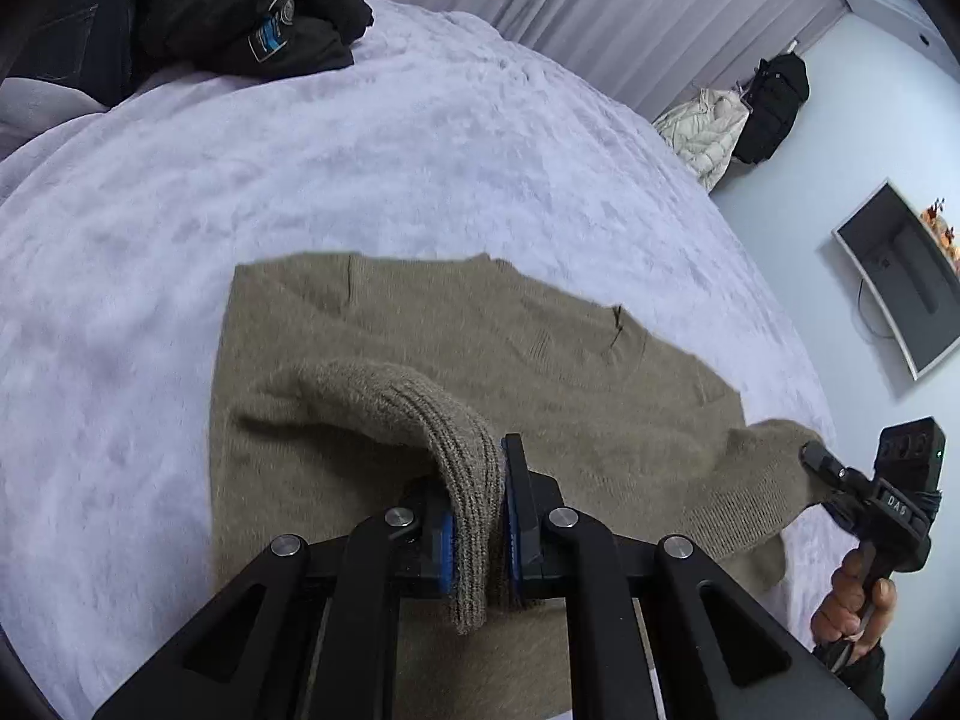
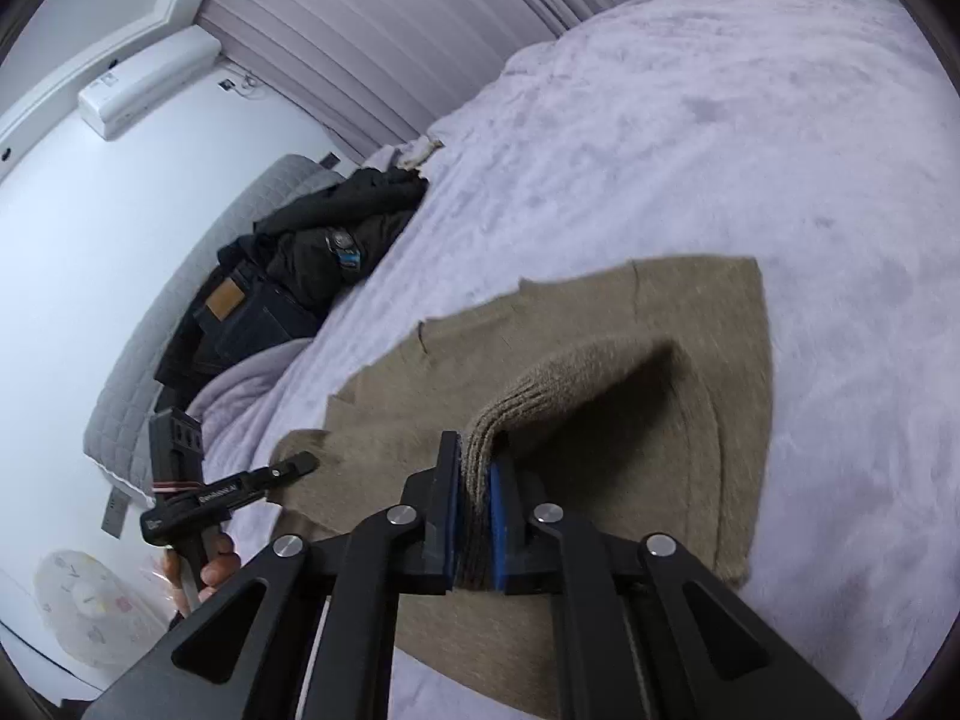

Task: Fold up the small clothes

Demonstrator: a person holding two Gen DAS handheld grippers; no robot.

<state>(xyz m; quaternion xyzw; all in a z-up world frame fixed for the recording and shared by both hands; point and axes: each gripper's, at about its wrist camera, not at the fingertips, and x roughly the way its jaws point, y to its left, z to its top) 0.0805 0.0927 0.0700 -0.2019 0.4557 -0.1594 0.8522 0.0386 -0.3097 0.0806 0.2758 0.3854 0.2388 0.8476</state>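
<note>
Sweater (image 1: 420, 330) one; left gripper (image 1: 477, 516), right gripper (image 2: 474, 516) each clamp one cuff.

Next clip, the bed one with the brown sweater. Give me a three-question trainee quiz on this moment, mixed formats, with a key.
1. True or false: the left hand-held gripper is open and holds nothing.
2. What lies under the brown sweater? A) wooden floor B) lavender blanket C) desk
3. Fill in: the right hand-held gripper is shut on the sweater's ribbed ____.

Key: 1 false, shut on the ribbed hem; 2 B; 3 hem.
</note>
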